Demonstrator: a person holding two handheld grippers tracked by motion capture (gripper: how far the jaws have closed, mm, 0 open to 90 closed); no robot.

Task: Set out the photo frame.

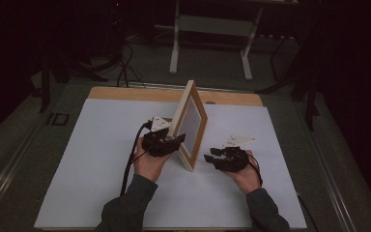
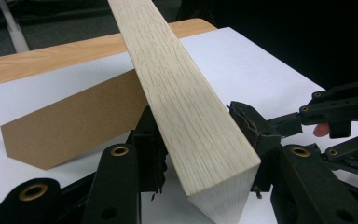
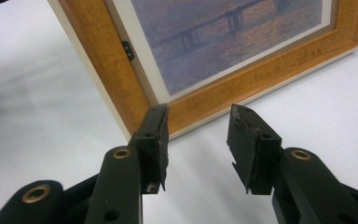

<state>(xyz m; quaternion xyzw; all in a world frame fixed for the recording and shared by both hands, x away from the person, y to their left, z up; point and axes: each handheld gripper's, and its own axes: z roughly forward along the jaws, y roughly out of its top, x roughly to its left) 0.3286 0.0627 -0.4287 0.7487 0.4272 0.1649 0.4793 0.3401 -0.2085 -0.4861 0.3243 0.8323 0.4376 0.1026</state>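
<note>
A wooden picture frame (image 1: 191, 123) stands upright on its edge in the middle of the white mat (image 1: 101, 159), turned edge-on toward me. My left gripper (image 1: 176, 140) reaches in from the left, and its pads press on both sides of the frame's pale side bar (image 2: 186, 102). The frame's brown cardboard back (image 2: 74, 126) shows behind that bar. To the frame's right my right gripper (image 1: 211, 154) rests low over the mat, open with nothing between its jaws. It faces the frame's lower corner (image 3: 135, 107), where a bluish print (image 3: 233, 32) sits behind a cream border.
The mat covers a wooden tabletop (image 1: 125, 93) whose far edge shows bare. A white metal stand (image 1: 210, 24) and cables (image 1: 125, 67) lie on the dark floor beyond. My right gripper (image 2: 340, 116) appears past the frame in the left gripper view.
</note>
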